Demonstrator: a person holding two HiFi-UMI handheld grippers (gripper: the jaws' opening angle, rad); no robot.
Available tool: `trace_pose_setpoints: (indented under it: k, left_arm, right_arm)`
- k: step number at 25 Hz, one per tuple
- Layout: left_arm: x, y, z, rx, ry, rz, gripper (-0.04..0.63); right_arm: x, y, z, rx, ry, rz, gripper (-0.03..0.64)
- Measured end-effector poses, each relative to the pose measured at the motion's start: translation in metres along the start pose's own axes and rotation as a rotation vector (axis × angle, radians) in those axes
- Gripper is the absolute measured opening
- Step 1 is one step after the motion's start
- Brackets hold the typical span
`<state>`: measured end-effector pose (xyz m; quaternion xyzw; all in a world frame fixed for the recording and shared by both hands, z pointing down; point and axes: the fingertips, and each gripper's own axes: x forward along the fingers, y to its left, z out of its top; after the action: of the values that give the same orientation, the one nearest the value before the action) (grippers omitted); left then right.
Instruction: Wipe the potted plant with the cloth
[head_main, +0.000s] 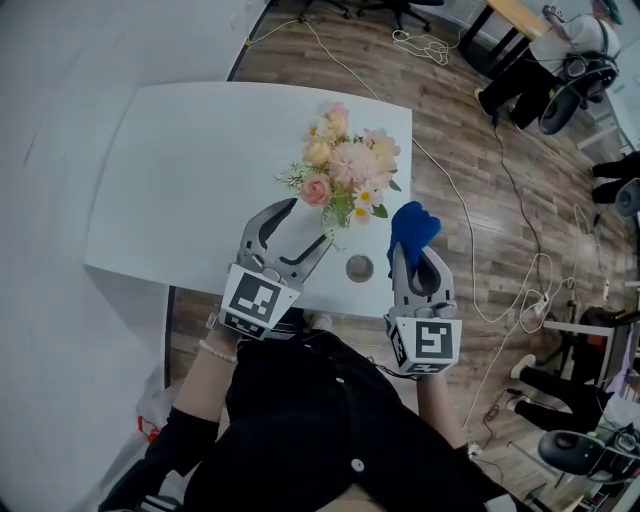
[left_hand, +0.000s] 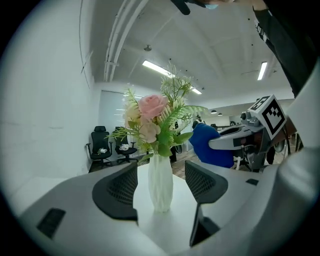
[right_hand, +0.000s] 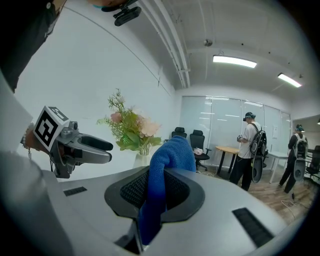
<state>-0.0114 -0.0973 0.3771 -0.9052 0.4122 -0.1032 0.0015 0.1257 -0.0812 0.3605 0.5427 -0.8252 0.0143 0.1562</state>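
Clenching a bunched blue cloth (head_main: 412, 230) in the right hand-held gripper (head_main: 418, 262) at the near edge of the white bench (head_main: 180, 170), and spreading the released left hand-held gripper (head_main: 308, 224) wide, jaws either side of the white ribbed vase (left_hand: 160, 182) without pressing on it. Just beyond, standing upright on the bench, the flower arrangement (head_main: 345, 165), with the cloth near its right side but apparently not touching. Probably nothing wiped yet: left to do, steadying the vase and bringing the cloth onto leaves and petals.
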Motion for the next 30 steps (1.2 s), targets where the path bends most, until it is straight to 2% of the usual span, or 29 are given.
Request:
trace_pose_setpoints:
  k: [14,23,30]
  left_arm:
    - [0.044,0.008,-0.017,-0.005,0.011,-0.14,0.296]
    - [0.069,0.006,-0.019,-0.032,-0.018,-0.177,0.298]
    - [0.08,0.004,-0.024,-0.024,-0.023,-0.192,0.298]
  right_arm:
    - [0.01,0.004,-0.007,0.01,0.06,-0.071,0.077]
    - [0.011,-0.003,-0.015,0.012,0.088,-0.113,0.077]
    - [0.01,-0.007,-0.024,0.017,0.107,-0.135,0.077]
